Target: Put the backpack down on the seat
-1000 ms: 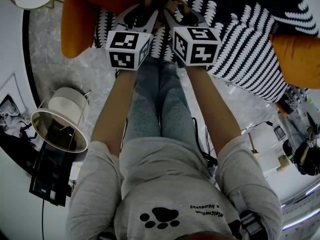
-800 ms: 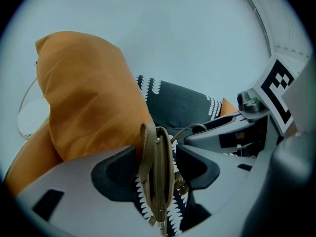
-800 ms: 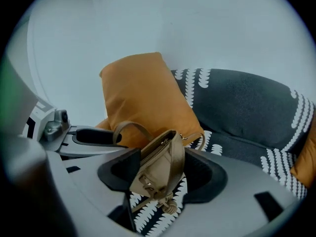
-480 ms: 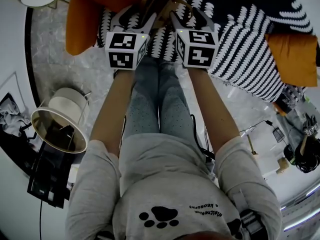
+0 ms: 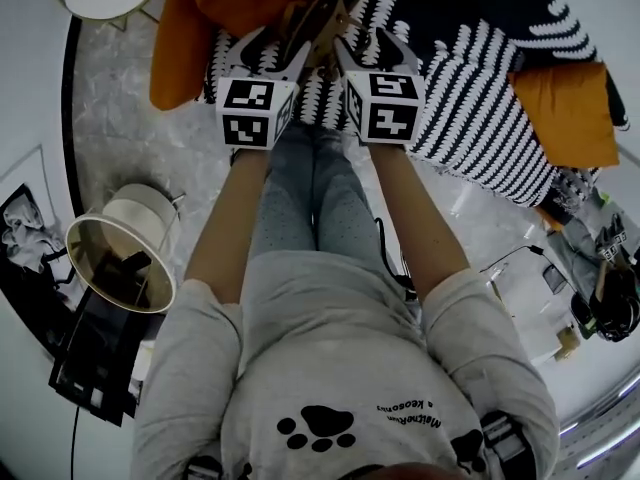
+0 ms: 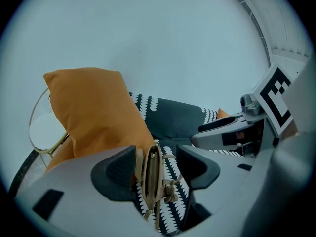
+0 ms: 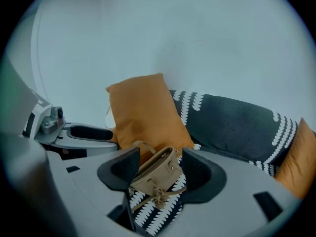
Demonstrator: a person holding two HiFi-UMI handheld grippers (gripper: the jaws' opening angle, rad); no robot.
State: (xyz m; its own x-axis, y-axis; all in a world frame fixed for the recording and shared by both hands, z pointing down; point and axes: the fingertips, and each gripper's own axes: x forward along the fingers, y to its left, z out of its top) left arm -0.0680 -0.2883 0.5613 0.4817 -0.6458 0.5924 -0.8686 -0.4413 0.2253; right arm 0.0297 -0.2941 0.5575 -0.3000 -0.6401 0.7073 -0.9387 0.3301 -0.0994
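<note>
Seat (image 6: 174, 184), backpack (image 6: 150, 174) edge-on, left gripper view

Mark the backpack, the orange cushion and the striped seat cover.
tan backpack (image 7: 157, 172), right gripper view, middle of its front panel.
orange cushion (image 6: 94, 110), left gripper view, centre of its face.
striped seat cover (image 5: 480, 108), head view, bare striped patch to the right of the grippers.

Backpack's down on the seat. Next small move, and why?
Probably draw both grippers back. The left gripper and right gripper have just been opening, pads off the backpack between them; it rests on the seat against the orange cushion.
</note>
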